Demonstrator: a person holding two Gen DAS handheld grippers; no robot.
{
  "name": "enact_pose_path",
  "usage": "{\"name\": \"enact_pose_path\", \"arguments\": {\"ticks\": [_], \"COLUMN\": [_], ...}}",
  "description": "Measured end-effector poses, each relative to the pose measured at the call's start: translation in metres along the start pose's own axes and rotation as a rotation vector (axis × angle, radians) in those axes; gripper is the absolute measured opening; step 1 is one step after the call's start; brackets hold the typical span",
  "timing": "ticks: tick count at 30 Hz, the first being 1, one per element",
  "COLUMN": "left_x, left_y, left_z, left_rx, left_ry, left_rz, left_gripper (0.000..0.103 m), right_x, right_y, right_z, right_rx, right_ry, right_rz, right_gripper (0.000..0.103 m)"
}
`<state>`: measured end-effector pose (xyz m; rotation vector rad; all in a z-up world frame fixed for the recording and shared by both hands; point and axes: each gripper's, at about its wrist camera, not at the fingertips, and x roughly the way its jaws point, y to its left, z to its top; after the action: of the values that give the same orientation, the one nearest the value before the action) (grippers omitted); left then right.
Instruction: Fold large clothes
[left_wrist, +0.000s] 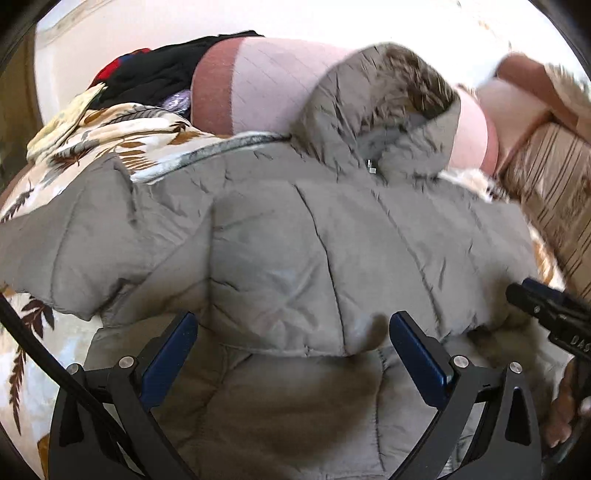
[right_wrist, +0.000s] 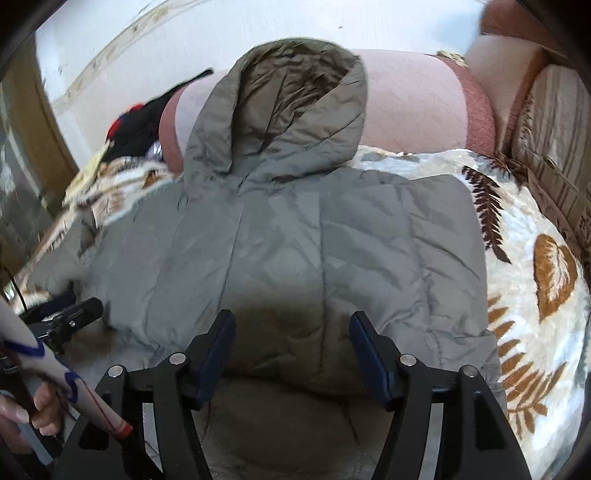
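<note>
Jacket (right_wrist: 317, 236), grey padded w/ hood (right_wrist: 295, 107), is seen spread on the leaf-print blanket (right_wrist: 535, 258), hood resting up against the pink bolster (right_wrist: 413, 107); lower part appears folded up over the body, fold edge lying just ahead of both sets of jaws.

L to R: dark clothes pile (right_wrist: 136, 129) is at far left by the bolster end. Left gripper (left_wrist: 293, 354) is held wide open above the fabric, nothing between its pads. Right gripper (right_wrist: 291, 354) is likewise spread apart, approx. mid-range, empty, pads not pressing on cloth. Cardboard box (right_wrist: 554, 177) is at far right.

Risks, as judged: puffy fill may spring the fold back once released; the left sleeve looks bunched, so the next fold could be skewed; slick shell may be slid on the plush blanket if only one layer is pinched; hood could be left sticking out.
</note>
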<state>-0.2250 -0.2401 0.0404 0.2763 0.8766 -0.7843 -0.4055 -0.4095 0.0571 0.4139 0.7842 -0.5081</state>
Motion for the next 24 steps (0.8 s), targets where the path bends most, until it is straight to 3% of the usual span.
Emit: {"name": "enact_pose_path", "arguments": {"ticks": [5, 7, 8, 10, 12, 14, 19, 24], "left_x": [0.01, 0.014, 0.014, 0.012, 0.01, 0.007, 0.002, -0.003], "left_y": [-0.002, -0.001, -0.001, -0.002, -0.002, -0.003, -0.001, 0.008], "left_z": [-0.002, -0.002, -0.003, -0.004, -0.004, -0.003, -0.002, -0.004], "left_rx": [0.004, 0.003, 0.004, 0.01, 0.013, 0.016, 0.019, -0.018], "left_ry": [0.033, 0.047, 0.048, 0.037, 0.029, 0.025, 0.026, 0.052], "left_rz": [-0.008, 0.01, 0.013, 0.025, 0.019, 0.016, 0.015, 0.025], "left_gripper": [0.103, 0.099, 0.09, 0.08, 0.073, 0.067, 0.065, 0.077], "right_x": [0.012, 0.02, 0.022, 0.021, 0.019, 0.018, 0.011, 0.003], "right_y": [0.004, 0.001, -0.001, -0.003, -0.003, -0.001, 0.002, 0.004], "right_z": [-0.004, -0.006, -0.006, -0.006, -0.005, -0.005, -0.004, -0.003], "right_rx": [-0.025, -0.023, -0.018, -0.007, -0.016, -0.027, -0.032, -0.037], "right_ry": [0.033, 0.057, 0.063, 0.064, 0.064, 0.065, 0.057, 0.048], "right_rz": [-0.008, -0.024, -0.028, -0.031, -0.037, -0.042, -0.041, -0.048], "right_gripper": [0.066, 0.043, 0.04, 0.023, 0.012, 0.01, 0.009, 0.009]}}
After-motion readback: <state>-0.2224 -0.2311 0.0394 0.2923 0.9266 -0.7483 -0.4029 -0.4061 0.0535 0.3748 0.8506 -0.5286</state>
